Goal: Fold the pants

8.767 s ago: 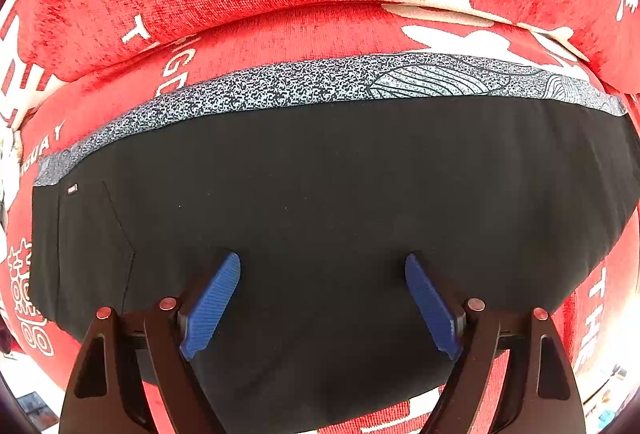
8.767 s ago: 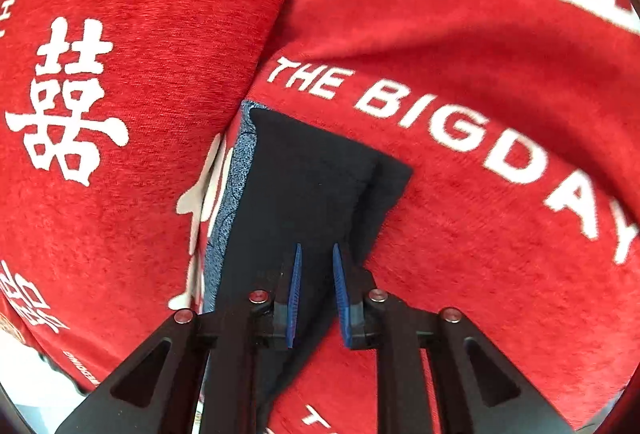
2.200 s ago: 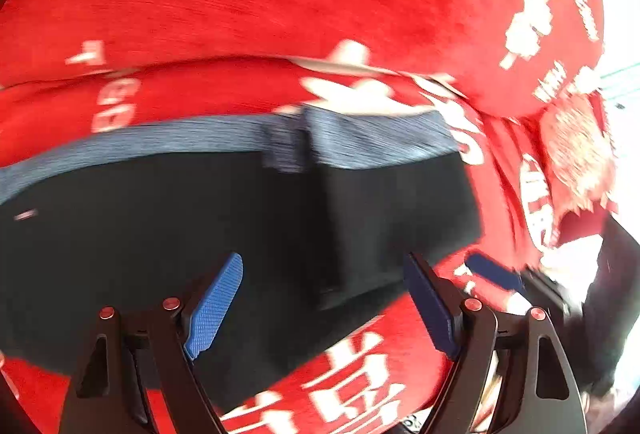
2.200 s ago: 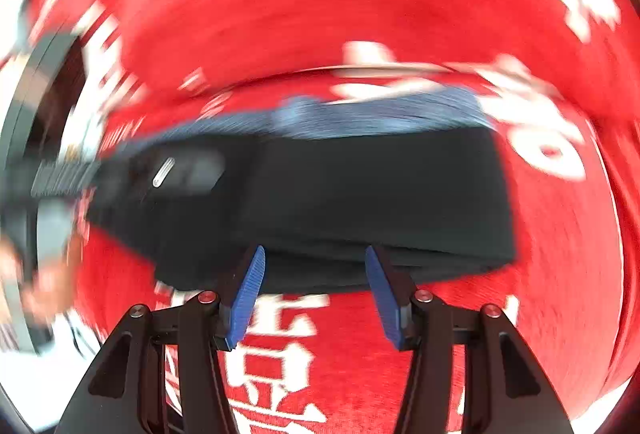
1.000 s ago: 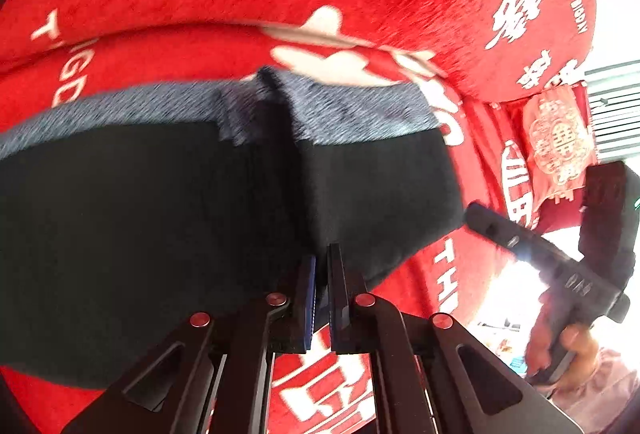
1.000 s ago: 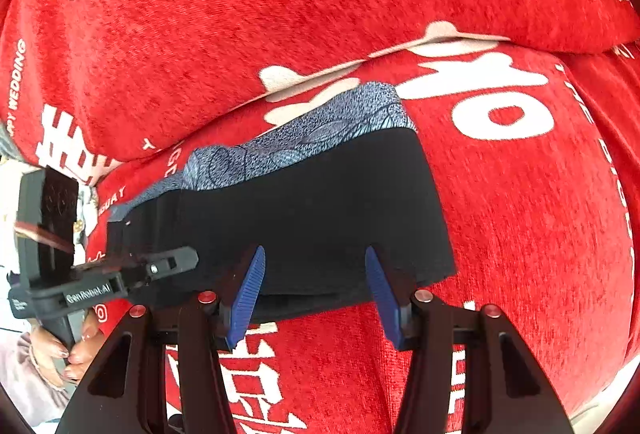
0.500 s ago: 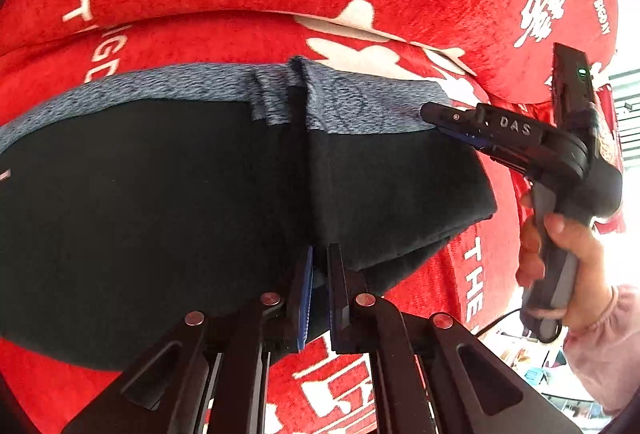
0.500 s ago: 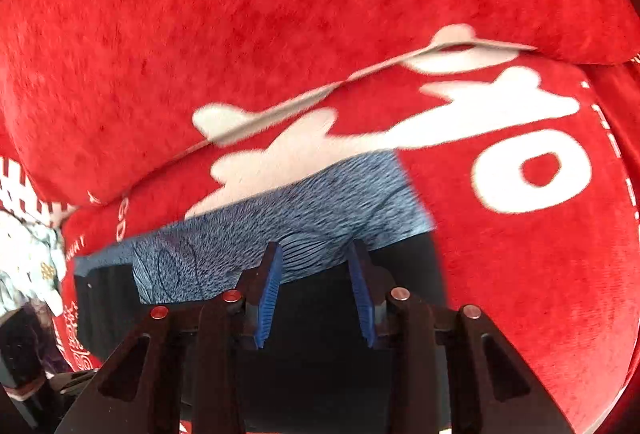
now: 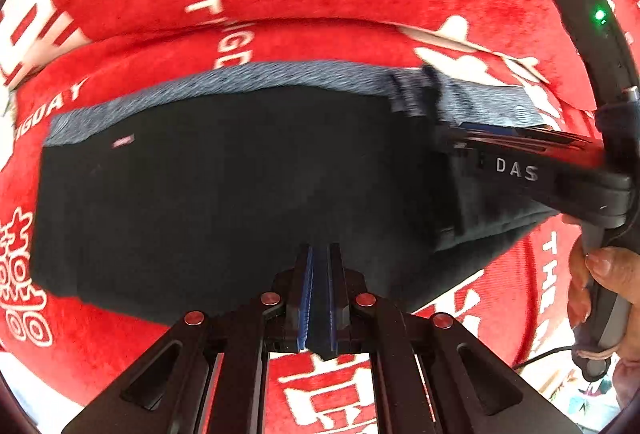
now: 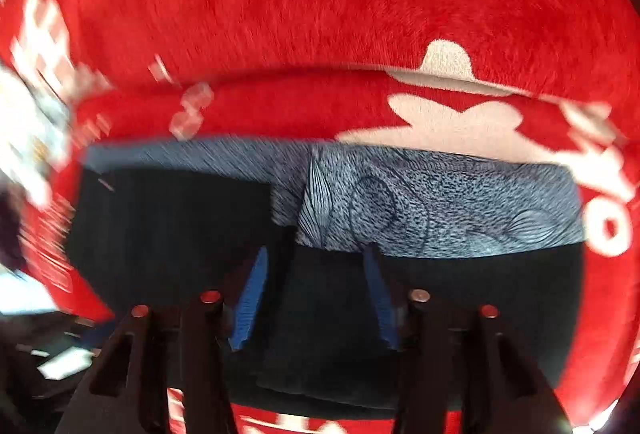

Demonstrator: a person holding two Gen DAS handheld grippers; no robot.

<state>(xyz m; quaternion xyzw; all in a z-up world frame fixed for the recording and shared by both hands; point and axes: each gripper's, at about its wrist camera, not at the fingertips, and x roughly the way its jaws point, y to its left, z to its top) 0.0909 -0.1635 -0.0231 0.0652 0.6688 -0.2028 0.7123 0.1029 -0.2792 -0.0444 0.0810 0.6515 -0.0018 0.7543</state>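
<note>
Black pants (image 9: 224, 194) with a patterned grey waistband (image 10: 440, 210), lying flat across the red sofa seat (image 9: 320, 38), one end already doubled over. Left claw (image 9: 319, 262) pressed together on the near hem, probably pinching a fold edge for lifting. Right claw (image 10: 316, 262) spread wide, hovering over the folded flap near the waistband, likely lining up a second grab. Both views a bit blurry.

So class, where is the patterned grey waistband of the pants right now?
In the right wrist view the waistband runs along the far edge of the black pants, next to the red sofa cover, just beyond the open right gripper.
</note>
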